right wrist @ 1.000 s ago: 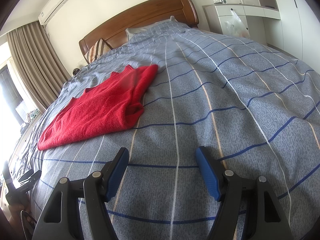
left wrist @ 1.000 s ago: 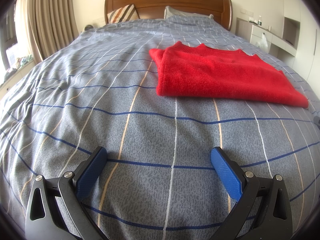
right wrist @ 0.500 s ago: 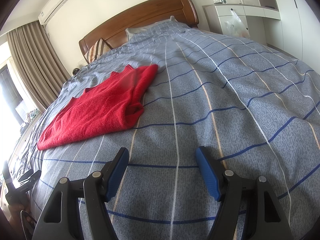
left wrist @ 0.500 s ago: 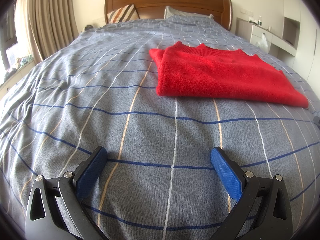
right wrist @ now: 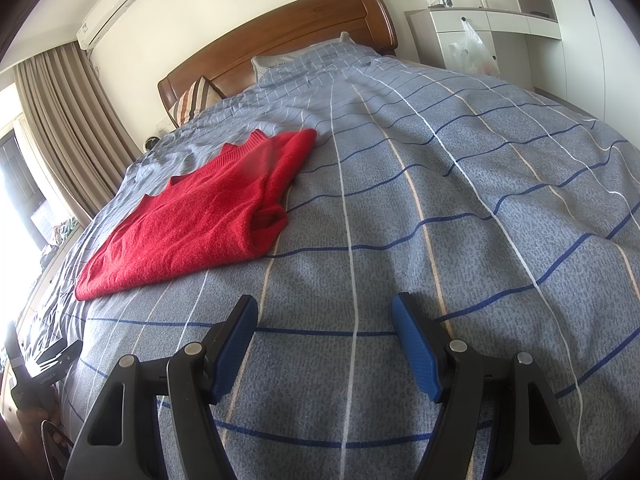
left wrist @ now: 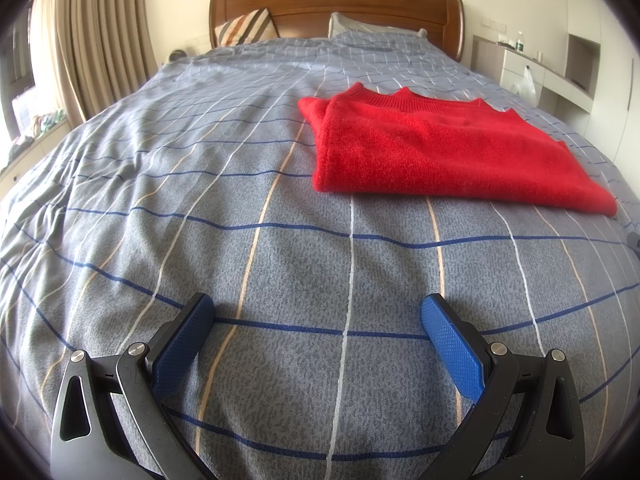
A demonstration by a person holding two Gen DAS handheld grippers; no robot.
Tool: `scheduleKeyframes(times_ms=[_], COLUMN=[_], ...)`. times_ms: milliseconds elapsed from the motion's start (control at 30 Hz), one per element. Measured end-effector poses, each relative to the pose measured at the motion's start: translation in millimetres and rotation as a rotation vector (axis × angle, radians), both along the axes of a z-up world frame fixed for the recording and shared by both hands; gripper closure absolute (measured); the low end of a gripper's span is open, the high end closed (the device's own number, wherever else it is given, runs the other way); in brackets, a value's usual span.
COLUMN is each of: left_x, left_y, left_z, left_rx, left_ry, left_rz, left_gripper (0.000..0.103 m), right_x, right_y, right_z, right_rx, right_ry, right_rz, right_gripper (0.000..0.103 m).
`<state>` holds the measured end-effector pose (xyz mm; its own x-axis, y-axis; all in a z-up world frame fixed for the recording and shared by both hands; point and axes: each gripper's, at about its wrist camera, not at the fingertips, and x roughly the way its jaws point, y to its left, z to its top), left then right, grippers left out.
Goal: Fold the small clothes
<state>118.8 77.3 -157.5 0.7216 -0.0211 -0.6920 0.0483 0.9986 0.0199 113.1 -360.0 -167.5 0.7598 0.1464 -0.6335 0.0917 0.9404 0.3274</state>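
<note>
— On the bed's checked grey cover (left wrist: 280,264), right of the middle, lies the red sweater (left wrist: 436,152), already doubled over. How will it handle?

— Soft, light and floppy, I'd judge: fuzzy knit, ribbed neckline, rounded fold edges. It should sag unless lifted at two corners.

— Where to grip?

— The near hem corners look best. Left gripper (left wrist: 318,316) and right gripper (right wrist: 325,316) both stand wide apart, holding nothing, well short of it.

Red sweater (right wrist: 200,220) folded — bedspread (right wrist: 440,200) beneath
</note>
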Motion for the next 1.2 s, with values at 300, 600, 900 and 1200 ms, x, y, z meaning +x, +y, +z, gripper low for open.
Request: scheduleKeyframes(times_ms=[300,600,900,1200], left_x=[-14.9,-43.7,-33.8,-28.1], left_y=[8.4,36.9,41.9,40.9], left_z=[26.7,36.0,22.6,25.2], left_rx=[-0.057,-0.212,-0.172,-0.077], left_ry=[-0.038,-0.042,-0.021,-0.054], left_rz=[-0.055,0.024,0.069,0.110], left_gripper=[0.001,0.001,0.001,0.001], right_x=[15.3,99.5,149.5,160.4], right_y=[10.4,24.6,33.2,139.4], right_z=[16.8,52.4,22.9,133.9], right_rx=[-0.085,0.040,0.079,-0.070], right_ry=[0.124,0.152,0.299,0.190], right_rz=[0.012,0.157,0.147,0.345], right_gripper=[0.033,0.029,0.093,0.093])
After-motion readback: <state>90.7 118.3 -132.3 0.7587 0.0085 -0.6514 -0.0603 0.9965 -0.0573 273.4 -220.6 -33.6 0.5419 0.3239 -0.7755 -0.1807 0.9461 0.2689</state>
